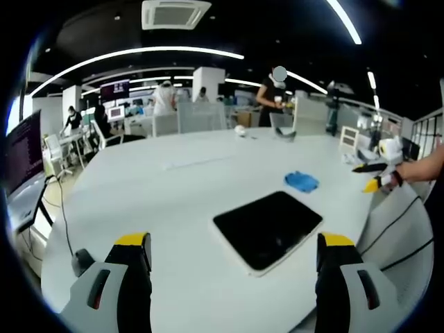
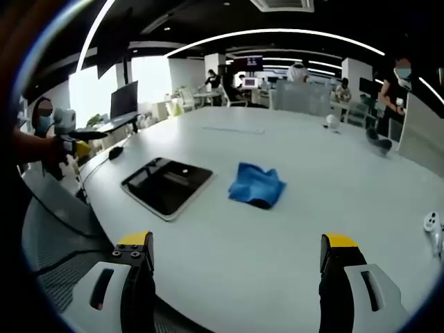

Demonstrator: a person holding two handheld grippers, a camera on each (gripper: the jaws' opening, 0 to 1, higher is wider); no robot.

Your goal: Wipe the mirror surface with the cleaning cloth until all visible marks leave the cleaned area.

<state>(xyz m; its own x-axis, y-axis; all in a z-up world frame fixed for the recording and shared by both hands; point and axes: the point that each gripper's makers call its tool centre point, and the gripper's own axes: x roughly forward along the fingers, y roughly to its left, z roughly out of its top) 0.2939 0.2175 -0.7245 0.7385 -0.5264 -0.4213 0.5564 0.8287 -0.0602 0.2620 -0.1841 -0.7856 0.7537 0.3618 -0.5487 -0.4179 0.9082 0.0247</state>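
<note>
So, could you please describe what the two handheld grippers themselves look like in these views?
Both look alike. The left gripper has two light grey moulded jaws with black inner faces and yellow tips, each with a dark slot showing a red mark. The right gripper has the same grey bodies, black inner faces, yellow caps and dark slots.

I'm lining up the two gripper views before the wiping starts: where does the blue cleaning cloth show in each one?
Left gripper view: the blue cleaning cloth lies right of centre on the white table, just beyond the dark mirror.
Right gripper view: it lies near the centre, to the right of the mirror.
Shared landmark: the dark mirror, close to the cloth in both views.
</note>
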